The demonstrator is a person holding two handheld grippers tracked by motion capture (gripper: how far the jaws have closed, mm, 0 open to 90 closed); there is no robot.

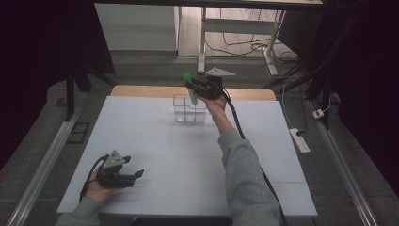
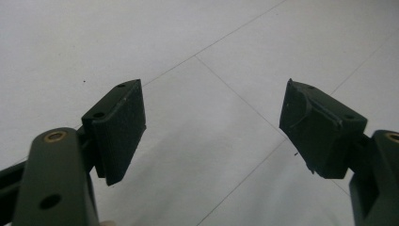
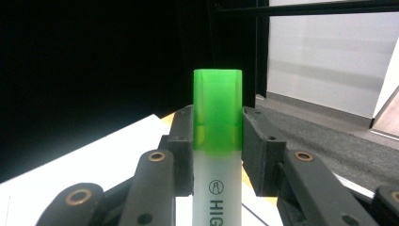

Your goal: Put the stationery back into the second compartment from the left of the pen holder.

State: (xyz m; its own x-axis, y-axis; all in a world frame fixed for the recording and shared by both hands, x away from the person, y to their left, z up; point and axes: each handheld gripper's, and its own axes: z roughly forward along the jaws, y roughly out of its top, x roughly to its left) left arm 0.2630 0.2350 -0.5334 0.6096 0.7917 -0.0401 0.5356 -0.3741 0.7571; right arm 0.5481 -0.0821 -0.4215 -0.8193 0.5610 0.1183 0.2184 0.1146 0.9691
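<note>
A highlighter (image 3: 217, 141) with a green cap and a pale barrel stands upright between the pads of my right gripper (image 3: 217, 141), which is shut on it. In the high view that right gripper (image 1: 193, 89) holds the highlighter (image 1: 189, 85) over the far right part of a clear divided box (image 1: 188, 111) at the back of the white mat; the barrel's lower end dips toward the box. My left gripper (image 1: 139, 174) rests at the near left of the mat, jaws wide apart. Its black pads (image 2: 120, 127) have only bare mat between them.
The white mat (image 1: 155, 155) covers a wooden table whose far edge (image 1: 141, 91) shows behind the box. Beyond the table stand metal desk legs (image 1: 202, 42), loose cables and a power strip (image 1: 299, 140) on the floor at right.
</note>
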